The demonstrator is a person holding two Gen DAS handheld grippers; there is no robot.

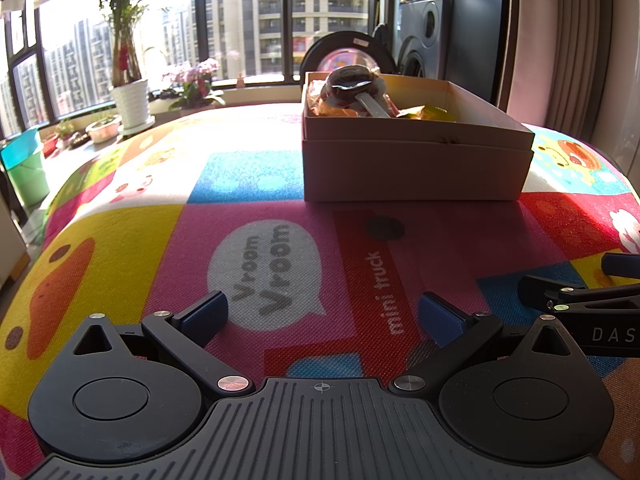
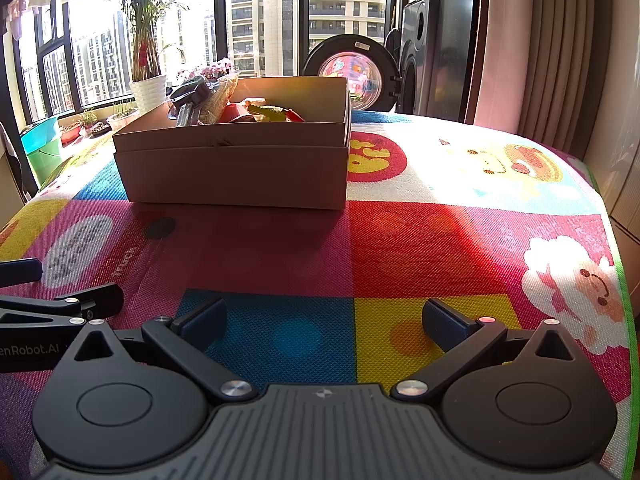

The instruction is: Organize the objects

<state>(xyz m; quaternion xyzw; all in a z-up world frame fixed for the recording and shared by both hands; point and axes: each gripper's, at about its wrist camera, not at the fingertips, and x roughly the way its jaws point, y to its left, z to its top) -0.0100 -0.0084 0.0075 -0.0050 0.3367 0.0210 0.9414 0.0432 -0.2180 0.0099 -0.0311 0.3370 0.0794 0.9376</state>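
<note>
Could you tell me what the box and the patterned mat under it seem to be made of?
The box looks like matte tan cardboard: flat panels, crisp folded edges, no gloss. The mat seems to be printed foam or plastic with a woven-looking embossed grain; which one the pictures leave open.

The right claw (image 2: 322, 320) hovers spread and empty above the colourful mat (image 2: 440, 240), facing the cardboard box (image 2: 236, 172).

A white speech bubble (image 1: 266, 276) printed on the colourful play mat (image 1: 120, 240) at lower centre of the left wrist view reads "Vroom Vroom"; beside it, a red panel (image 1: 380, 292) reads "mini truck". The neighbouring gripper shows "DAS" (image 1: 612, 335) at far right, and "enRobot.AI" (image 2: 28, 350) at the right wrist view's lower left.
</note>
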